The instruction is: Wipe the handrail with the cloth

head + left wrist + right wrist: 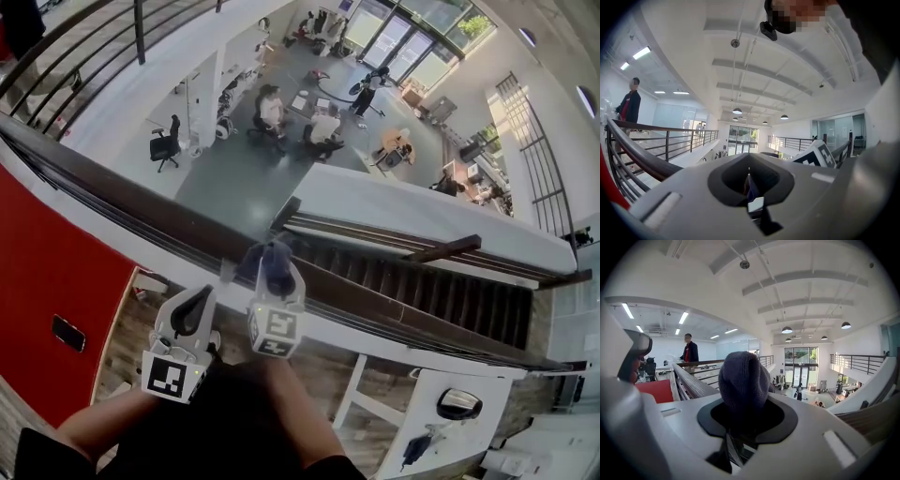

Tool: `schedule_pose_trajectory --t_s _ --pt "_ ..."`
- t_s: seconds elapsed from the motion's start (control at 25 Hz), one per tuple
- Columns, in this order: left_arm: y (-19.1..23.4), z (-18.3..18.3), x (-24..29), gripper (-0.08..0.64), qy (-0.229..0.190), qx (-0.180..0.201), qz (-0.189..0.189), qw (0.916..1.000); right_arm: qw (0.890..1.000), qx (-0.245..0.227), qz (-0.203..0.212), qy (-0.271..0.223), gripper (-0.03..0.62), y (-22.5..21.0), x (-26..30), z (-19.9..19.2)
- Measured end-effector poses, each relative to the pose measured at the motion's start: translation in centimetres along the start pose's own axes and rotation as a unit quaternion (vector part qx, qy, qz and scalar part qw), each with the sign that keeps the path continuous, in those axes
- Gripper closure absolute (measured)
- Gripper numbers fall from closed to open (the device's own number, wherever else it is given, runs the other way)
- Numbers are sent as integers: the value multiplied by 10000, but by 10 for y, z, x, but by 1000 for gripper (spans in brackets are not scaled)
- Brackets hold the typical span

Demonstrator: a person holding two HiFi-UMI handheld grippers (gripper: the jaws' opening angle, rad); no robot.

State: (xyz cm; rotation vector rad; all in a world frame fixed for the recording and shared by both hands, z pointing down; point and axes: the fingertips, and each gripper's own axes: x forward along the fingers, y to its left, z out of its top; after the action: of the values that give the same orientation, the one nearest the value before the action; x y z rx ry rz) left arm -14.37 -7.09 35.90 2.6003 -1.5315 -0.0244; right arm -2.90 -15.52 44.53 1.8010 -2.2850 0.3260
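Note:
The dark wooden handrail runs diagonally from upper left to lower right along the balcony edge. My right gripper is shut on a dark grey-blue knitted cloth, bunched over its tips at the near side of the rail; contact with the rail cannot be told. In the right gripper view the cloth bulges up out of the right gripper, with the handrail to the left. My left gripper hangs lower left, short of the rail, shut and empty. From the left gripper, the handrail curves past on the left.
Beyond the rail is a drop to a lower floor with people at desks. A staircase descends at right. A red wall panel lies under the rail at left. A person stands further along the balcony.

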Motion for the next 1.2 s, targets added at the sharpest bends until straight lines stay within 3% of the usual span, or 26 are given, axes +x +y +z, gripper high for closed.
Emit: schedule_pose_trajectory --t_s 1.2 --pt "-65 -8 18 560 159 149 -278 9994 9992 64 -404 17 483 -79 -47 -13"
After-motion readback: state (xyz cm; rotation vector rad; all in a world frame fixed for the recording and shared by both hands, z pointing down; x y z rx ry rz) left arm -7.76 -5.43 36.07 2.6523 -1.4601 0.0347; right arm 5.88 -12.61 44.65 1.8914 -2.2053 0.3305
